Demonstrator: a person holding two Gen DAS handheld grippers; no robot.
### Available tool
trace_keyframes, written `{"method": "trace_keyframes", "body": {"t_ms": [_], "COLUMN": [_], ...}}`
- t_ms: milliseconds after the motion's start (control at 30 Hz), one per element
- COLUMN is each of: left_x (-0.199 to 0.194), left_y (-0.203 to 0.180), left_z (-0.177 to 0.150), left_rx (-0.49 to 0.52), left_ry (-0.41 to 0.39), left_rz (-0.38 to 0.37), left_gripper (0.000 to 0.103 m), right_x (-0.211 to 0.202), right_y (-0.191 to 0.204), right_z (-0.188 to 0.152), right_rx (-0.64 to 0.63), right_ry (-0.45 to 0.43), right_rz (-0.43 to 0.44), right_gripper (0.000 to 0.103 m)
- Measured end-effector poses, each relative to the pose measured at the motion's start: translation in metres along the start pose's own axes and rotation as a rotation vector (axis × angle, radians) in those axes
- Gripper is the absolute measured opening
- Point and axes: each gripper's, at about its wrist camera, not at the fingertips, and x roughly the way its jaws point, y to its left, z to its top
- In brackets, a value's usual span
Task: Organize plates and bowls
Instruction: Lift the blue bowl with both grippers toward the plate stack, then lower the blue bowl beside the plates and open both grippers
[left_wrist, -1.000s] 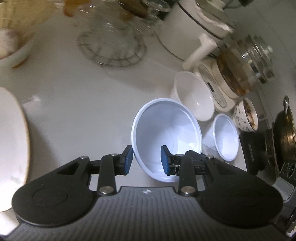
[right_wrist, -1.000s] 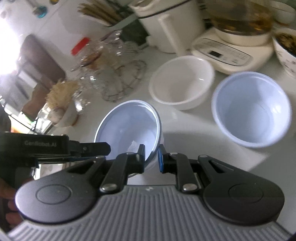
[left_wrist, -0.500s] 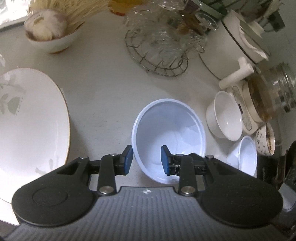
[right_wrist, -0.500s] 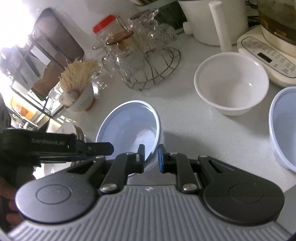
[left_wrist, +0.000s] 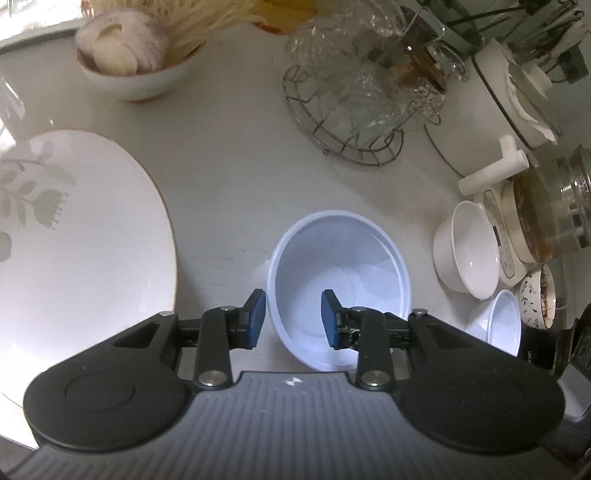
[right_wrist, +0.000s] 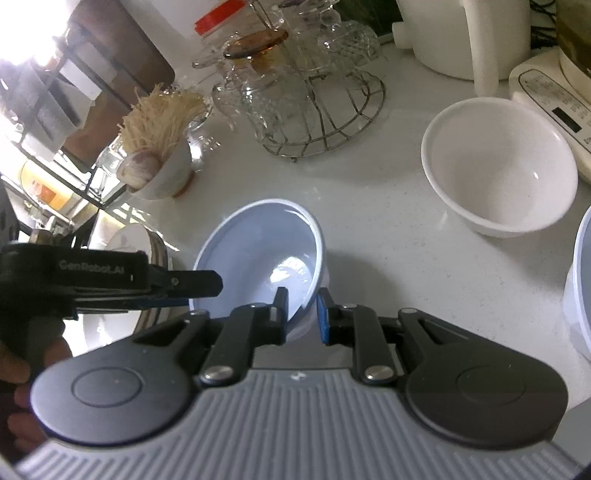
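Observation:
A pale blue bowl (left_wrist: 338, 280) (right_wrist: 258, 258) is held above the white counter. My right gripper (right_wrist: 302, 310) is shut on its near rim. My left gripper (left_wrist: 293, 317) straddles the opposite rim, one finger outside and one inside, jaws apart. A large white floral plate (left_wrist: 74, 236) lies to the left in the left wrist view. A white bowl (right_wrist: 498, 166) (left_wrist: 465, 251) and a second pale blue bowl (left_wrist: 498, 325) (right_wrist: 580, 288) sit to the right.
A wire rack of glassware (left_wrist: 354, 110) (right_wrist: 306, 92) stands at the back. A bowl with garlic and straw (left_wrist: 136, 62) (right_wrist: 155, 162) is back left. A white kettle (left_wrist: 509, 110), a glass tea maker (left_wrist: 543, 214) and a patterned cup (left_wrist: 541, 295) crowd the right.
Both grippers have carried the pale blue bowl leftward, away from the white bowl and second blue bowl, toward the large plate. The grips look unchanged.

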Motion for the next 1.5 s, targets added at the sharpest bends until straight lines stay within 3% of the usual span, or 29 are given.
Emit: {"method": "trace_keyframes", "body": {"t_ms": [67, 267, 533, 733, 1033, 1500], "left_x": [-0.004, -0.029, -0.081, -0.112, -0.11, -0.065], "left_y": [0.001, -0.006, -0.041, -0.057, -0.085, -0.135], "left_z": [-0.001, -0.003, -0.005, -0.021, -0.04, -0.041], "left_rx": [0.007, 0.036, 0.121, 0.165, 0.254, 0.369], "left_ry": [-0.012, -0.077, -0.203, -0.245, -0.253, -0.16], "left_rz": [0.007, 0.047, 0.006, -0.027, -0.084, -0.187], "left_gripper": [0.049, 0.049, 0.049, 0.049, 0.049, 0.049], "right_x": [-0.006, -0.029, -0.089, -0.125, -0.152, -0.165], "right_y": [0.002, 0.011, 0.024, 0.026, 0.018, -0.029], "right_z": [0.0, 0.002, 0.007, 0.006, -0.003, -0.02], "right_rx": [0.003, -0.028, -0.099, -0.12, -0.126, 0.015], "right_ry": [-0.026, -0.088, -0.216, -0.301, -0.383, -0.41], "right_rz": [0.009, 0.0, -0.032, -0.049, -0.115, -0.265], "right_gripper": [0.063, 0.063, 0.063, 0.063, 0.063, 0.063]}}
